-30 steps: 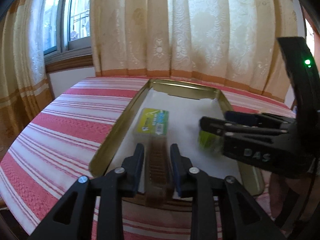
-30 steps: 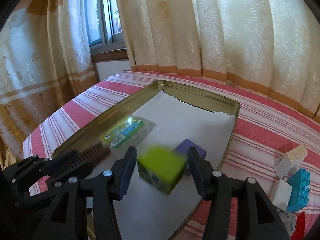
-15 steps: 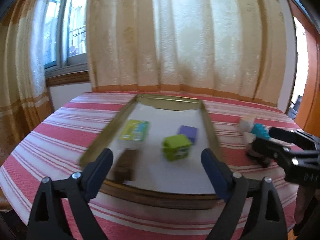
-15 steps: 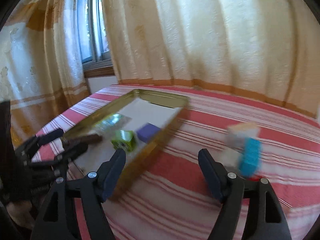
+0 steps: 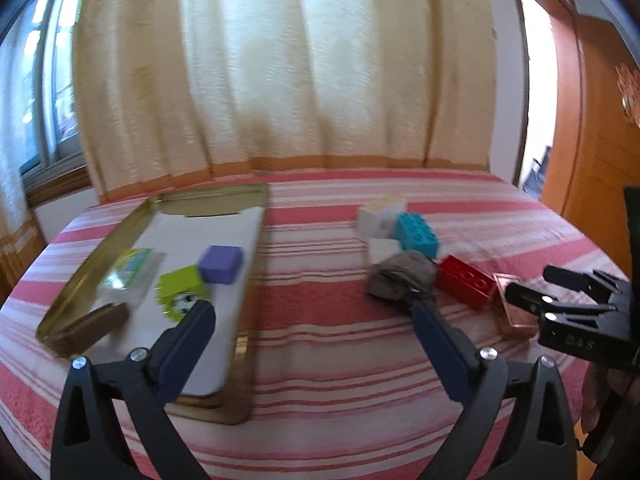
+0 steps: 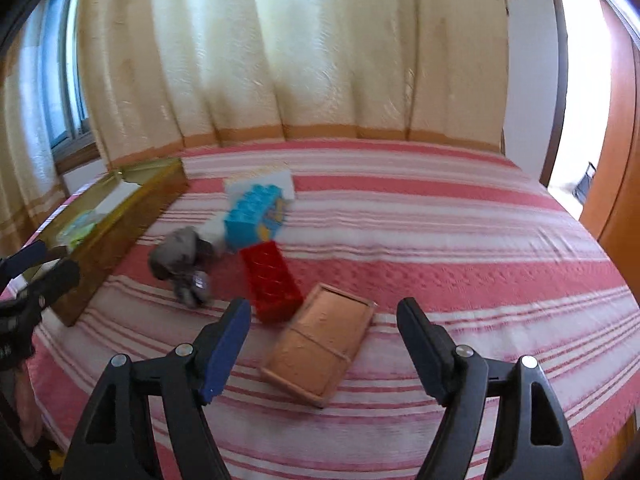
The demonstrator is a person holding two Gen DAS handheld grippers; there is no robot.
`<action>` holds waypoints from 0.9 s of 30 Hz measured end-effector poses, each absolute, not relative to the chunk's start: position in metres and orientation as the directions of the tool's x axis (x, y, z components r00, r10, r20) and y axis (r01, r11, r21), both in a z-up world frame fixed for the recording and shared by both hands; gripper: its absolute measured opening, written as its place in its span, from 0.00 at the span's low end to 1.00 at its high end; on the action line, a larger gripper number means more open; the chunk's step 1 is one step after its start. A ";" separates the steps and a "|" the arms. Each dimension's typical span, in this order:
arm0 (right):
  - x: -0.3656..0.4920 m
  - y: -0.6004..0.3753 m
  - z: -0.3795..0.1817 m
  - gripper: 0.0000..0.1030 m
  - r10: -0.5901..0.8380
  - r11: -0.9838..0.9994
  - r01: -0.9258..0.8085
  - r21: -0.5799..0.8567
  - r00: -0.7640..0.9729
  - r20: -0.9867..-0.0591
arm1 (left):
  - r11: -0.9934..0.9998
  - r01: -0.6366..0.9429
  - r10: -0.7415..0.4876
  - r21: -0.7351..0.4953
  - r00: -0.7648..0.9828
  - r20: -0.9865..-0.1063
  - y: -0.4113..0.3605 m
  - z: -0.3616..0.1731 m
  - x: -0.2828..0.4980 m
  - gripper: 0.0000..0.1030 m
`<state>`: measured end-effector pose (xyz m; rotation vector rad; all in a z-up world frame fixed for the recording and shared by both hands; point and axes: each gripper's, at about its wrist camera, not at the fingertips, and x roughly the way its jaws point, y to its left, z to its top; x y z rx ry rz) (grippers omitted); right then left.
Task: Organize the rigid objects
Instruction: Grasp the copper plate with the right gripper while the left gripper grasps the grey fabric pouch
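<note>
Both my grippers, left gripper (image 5: 312, 330) and right gripper (image 6: 324, 326), stood empty, jaws just widened. Copper box (image 6: 322, 346) near right: likely rigid, light, slick; grasp across narrow sides.

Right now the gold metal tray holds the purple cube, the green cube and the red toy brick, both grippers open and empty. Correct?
Not quite. The red toy brick lies on the striped cloth outside the gold metal tray, beside the copper-coloured flat box; the left wrist view shows it. The purple cube and green cube are in the tray, and both grippers are open and empty.
</note>
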<state>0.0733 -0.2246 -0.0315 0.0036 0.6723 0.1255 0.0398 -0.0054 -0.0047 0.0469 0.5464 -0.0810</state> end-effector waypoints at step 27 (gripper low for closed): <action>0.103 -0.240 -0.051 0.47 0.143 0.989 -0.115 0.088 0.667 -0.731 | 0.979 0.203 -0.148 -0.012 0.671 -0.727 -0.058 -0.031 0.123 0.97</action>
